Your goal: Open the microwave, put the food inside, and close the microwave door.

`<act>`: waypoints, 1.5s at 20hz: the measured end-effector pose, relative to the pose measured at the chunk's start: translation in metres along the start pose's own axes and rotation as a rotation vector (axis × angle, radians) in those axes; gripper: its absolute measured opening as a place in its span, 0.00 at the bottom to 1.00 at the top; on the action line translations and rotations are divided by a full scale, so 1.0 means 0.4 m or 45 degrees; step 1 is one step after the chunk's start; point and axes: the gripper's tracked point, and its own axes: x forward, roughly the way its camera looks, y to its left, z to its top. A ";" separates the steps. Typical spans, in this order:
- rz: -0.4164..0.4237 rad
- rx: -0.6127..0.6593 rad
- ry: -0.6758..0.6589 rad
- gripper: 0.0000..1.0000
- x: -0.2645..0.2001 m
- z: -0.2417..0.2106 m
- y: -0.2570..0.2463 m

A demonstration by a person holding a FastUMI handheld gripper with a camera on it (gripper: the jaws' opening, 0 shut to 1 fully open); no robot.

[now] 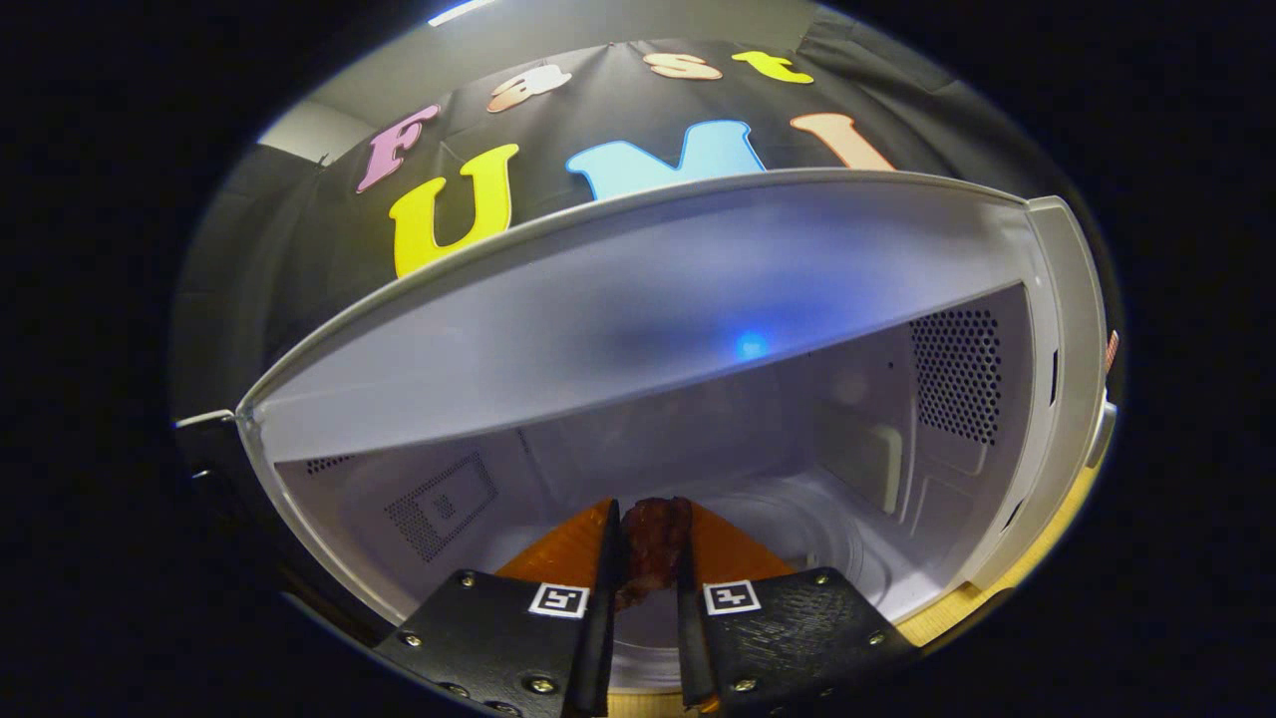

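Observation:
The white microwave (638, 299) stands open right in front of me, and I look into its pale cavity (778, 449). My gripper (650, 543) reaches into the opening, shut on a dark reddish-brown piece of food (653, 543) pinched between both fingers. The food hangs above the round turntable floor (797, 538) of the cavity. A perforated vent (957, 374) shows on the right inner wall, another perforated patch (439, 504) on the left wall.
The microwave rests on a light wooden tabletop (1037, 558), seen at its lower right. Part of the open door's dark edge (214, 469) is at the left of the cavity. The booth's black cloth wall hangs behind.

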 end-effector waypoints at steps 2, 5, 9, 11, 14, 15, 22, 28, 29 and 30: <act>-0.069 -0.039 -0.006 0.31 0.007 -0.006 -0.026; -0.122 -0.063 0.035 0.48 0.022 -0.029 -0.073; -0.219 -0.158 0.021 0.58 0.019 -0.031 -0.121; -0.261 -0.200 0.022 0.84 0.016 -0.034 -0.140; -0.234 -0.194 0.090 0.91 0.015 -0.055 -0.139; -0.217 -0.193 0.107 0.91 0.003 -0.055 -0.133; -0.020 -0.236 0.117 0.91 -0.106 0.012 -0.042; 0.320 -0.287 0.098 0.93 -0.415 0.124 0.145; 0.396 -0.313 0.041 0.95 -0.490 0.157 0.195; 0.457 -0.323 -0.006 0.95 -0.551 0.179 0.240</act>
